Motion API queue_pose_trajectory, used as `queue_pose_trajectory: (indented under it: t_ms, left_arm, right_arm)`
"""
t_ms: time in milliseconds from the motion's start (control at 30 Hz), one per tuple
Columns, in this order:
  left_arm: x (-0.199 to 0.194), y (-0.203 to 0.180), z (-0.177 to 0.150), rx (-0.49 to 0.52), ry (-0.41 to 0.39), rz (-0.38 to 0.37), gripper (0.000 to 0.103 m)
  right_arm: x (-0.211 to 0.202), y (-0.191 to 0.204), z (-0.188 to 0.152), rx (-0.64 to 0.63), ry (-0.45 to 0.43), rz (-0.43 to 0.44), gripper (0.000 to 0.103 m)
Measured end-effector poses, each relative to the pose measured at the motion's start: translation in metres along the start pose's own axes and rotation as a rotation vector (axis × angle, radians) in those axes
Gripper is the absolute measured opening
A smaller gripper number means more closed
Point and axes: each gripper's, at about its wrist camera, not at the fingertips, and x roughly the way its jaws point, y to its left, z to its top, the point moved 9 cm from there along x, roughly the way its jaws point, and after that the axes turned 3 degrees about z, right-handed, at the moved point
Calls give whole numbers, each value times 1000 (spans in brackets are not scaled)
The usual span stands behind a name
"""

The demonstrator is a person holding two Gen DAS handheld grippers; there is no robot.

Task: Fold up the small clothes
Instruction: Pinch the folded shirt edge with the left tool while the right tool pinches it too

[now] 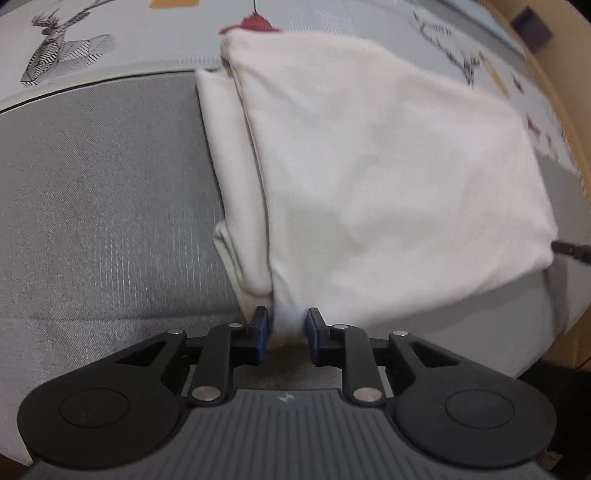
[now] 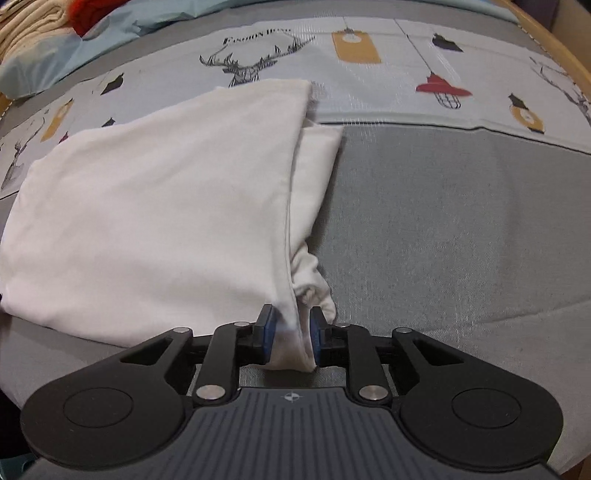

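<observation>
Left wrist view: left tongs (image 1: pixel 287 328) narrowly parted around the white garment's (image 1: pixel 388 177) corner; right tongs (image 2: pixel 291 332) likewise (pad contact unclear), on the grey bed (image 2: pixel 461 240).

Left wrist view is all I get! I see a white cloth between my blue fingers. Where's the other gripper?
Observer: The right gripper is at the other near corner of the white cloth. That corner lies between its fingers.
Operator: Is anything messy over there?
Observer: Yes, a crumpled bit pokes out from under the top layer, just past the fingertips.
Operator: Are there more clothes anywhere?
Observer: Far back on the left lies a beige pile with something red next to it, beside a light blue cloth.
</observation>
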Motion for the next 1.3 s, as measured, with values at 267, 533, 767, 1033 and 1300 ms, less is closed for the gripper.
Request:
queue_pose_trajectory:
  t_ms: [267,533,767,1033,1300]
  left_arm:
    - [-10,-5,-1,74,-33,-5,5]
    - [-6,2,-13,169,20,55,4]
    - [-36,3,3,178,-88,78,7]
    - [-8,-12,1,249,-56,92,7]
    - [-11,-5,3,194,-71,76,15]
  right_arm:
    - [4,1,-9,6,30,57,4]
    - [2,-1,-19,-23,99,30,3]
    - [-15,2,-6,-53,48,-35,6]
    - [-7,11,5,-64,21,28,6]
    - [8,0,-8,-93,88,-57,9]
